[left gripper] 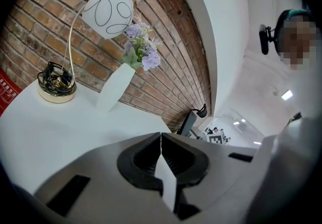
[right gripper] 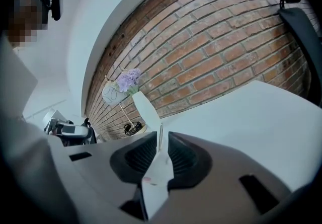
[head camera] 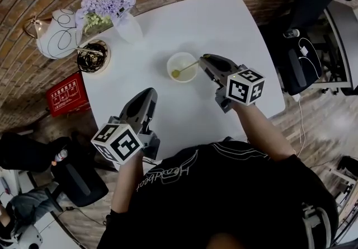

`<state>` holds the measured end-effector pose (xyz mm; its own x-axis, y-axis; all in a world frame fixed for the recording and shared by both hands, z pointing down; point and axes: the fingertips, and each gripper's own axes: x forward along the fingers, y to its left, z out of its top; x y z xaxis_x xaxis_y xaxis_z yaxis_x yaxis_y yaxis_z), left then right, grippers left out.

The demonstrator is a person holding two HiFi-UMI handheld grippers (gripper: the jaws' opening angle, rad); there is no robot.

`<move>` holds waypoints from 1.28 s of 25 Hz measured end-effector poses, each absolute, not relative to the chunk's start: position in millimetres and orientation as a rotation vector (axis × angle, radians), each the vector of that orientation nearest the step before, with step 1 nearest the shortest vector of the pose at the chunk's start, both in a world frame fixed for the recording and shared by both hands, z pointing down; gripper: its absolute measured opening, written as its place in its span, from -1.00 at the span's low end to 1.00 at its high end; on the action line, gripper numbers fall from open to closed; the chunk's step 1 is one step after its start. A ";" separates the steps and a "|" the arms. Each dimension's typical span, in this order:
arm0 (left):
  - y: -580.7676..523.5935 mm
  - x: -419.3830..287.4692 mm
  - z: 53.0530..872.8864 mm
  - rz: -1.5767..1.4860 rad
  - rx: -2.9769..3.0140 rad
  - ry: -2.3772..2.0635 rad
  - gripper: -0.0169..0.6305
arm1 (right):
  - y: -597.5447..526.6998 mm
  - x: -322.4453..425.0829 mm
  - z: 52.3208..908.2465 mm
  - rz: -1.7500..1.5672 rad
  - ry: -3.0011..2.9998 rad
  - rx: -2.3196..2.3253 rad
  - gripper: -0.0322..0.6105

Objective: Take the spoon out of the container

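Two grippers are over the white bench (head camera: pixel 184 18), and we see one in each of the person's hands. The right gripper (head camera: pixel 205 59) is just beside the small white container (head camera: pixel 170 61) that sits near the middle of the bench. The spoon (head camera: pixel 184 67) is in the container. Its gold round end lies down inside, and its thin handle leans out over the rim toward the right gripper.

In the right gripper view, we see the jaws squeezed close on that thin handle (right gripper: pixel 160 130), with only the handle between them.

The left gripper (head camera: pixel 150 94) is well apart from the container, nearer the person, over a bare part of the bench. In the left gripper view, its jaws (left gripper: pixel 161 137) are pressed together with nothing in them.

At the far edge of the bench we see a white vase (head camera: pixel 127 27) with purple flowers. Beside it is a lamp (head camera: pixel 56 35) with a round white shade and a gold foot.
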<state>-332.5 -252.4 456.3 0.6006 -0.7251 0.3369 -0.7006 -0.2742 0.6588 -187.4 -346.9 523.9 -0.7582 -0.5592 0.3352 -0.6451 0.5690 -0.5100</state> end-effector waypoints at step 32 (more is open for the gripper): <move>-179.5 -304.5 397.1 -0.101 2.019 -1.260 -0.93 | -300.8 -174.8 413.4 0.760 -2.915 0.921 -0.90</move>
<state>-304.5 -179.5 397.1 0.5141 -0.8025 0.3028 -0.7444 -0.2420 0.6223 -174.8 -300.8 413.4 -0.8290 -0.5431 0.1334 -0.5392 0.7127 -0.4488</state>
